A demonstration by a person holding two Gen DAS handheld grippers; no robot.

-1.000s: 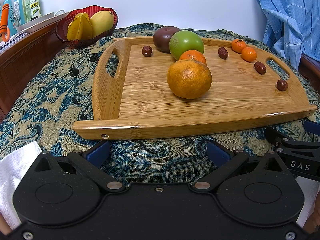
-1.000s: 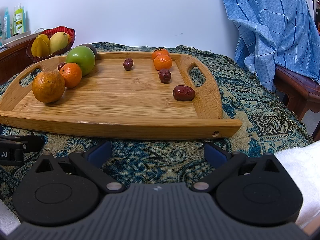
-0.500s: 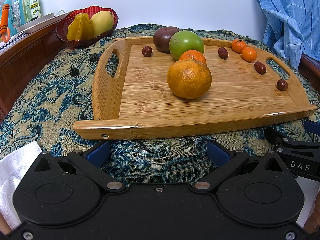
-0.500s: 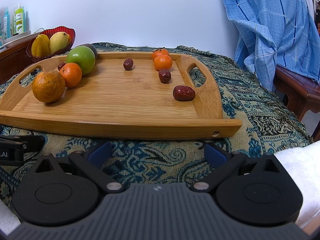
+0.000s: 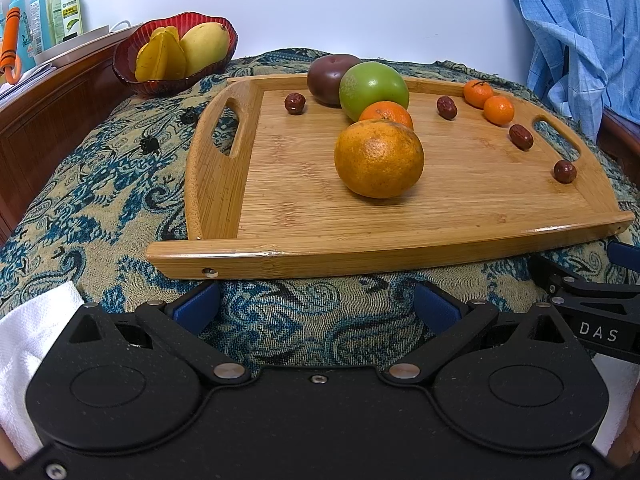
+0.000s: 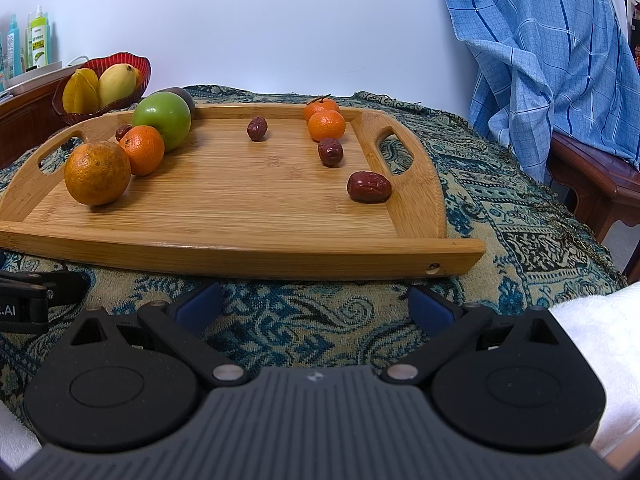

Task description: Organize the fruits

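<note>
- nothing has moved since the earlier frames; both grippers and every fruit sit as they did a second ago.
- left gripper (image 5: 316,304) hangs over the patterned cloth (image 5: 100,184) with its blue fingers spread wide and nothing between them.
- right gripper (image 6: 316,304) is likewise spread wide and empty, just short of the tray's near rim; its body shows at 3 o'clock in the left view.
- wooden tray (image 5: 400,252) lies at 12 o'clock from both grippers, flat on the cloth.
- big orange (image 5: 378,158) sits mid-tray, touching a smaller orange (image 5: 386,114) behind it.
- green apple (image 5: 374,88) and a dark plum (image 5: 330,78) stand at the far rim.
- two mandarins (image 6: 325,120) and three red dates (image 6: 368,186) lie toward the right handle; a fourth date (image 5: 295,103) lies near the left handle.
- red bowl (image 5: 128,76) with yellow fruit stands off the tray at 10 o'clock.
</note>
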